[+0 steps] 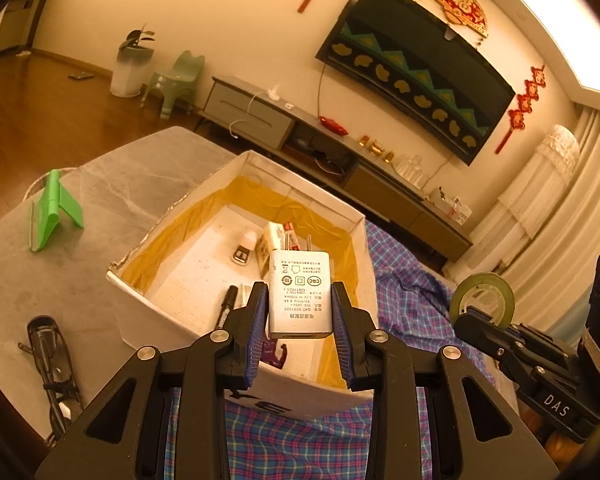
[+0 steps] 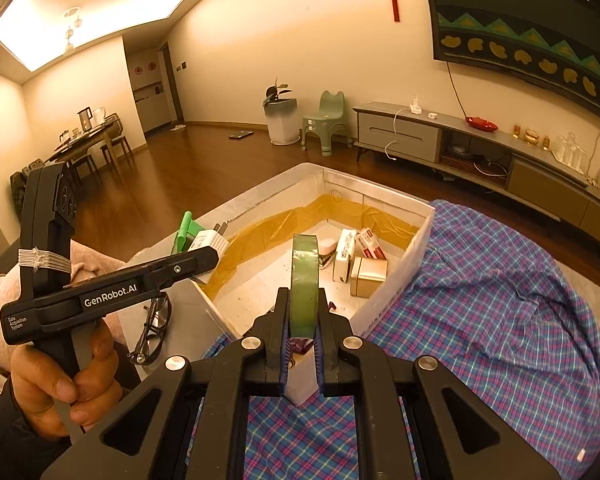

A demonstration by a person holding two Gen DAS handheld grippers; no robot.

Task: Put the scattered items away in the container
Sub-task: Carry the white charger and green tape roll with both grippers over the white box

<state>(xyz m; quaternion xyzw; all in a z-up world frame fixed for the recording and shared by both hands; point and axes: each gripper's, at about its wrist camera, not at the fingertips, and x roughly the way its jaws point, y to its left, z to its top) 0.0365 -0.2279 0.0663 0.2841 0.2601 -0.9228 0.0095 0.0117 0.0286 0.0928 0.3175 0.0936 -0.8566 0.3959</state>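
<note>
My left gripper [image 1: 299, 292] is shut on a white plug-in charger [image 1: 300, 280], prongs pointing away, held over the near part of the white box [image 1: 356, 224] with yellow lining. In the right wrist view that left gripper [image 2: 206, 258] and the charger [image 2: 210, 242] hang at the box's left wall, with a hand [image 2: 60, 384] on the handle. My right gripper [image 2: 302, 300] is shut on a green roll of tape [image 2: 305, 276], standing on edge just before the box's near corner [image 2: 300, 384]. The left wrist view shows the tape [image 1: 482, 300] to the right of the box.
Inside the box lie small cartons [image 2: 346, 256], a black marker [image 1: 226, 306] and a small bottle [image 1: 246, 244]. Black glasses [image 1: 52, 364] and a green phone stand [image 1: 54, 212] sit on the grey table [image 1: 112, 200] left of the box. A plaid cloth [image 2: 500, 300] covers the right side.
</note>
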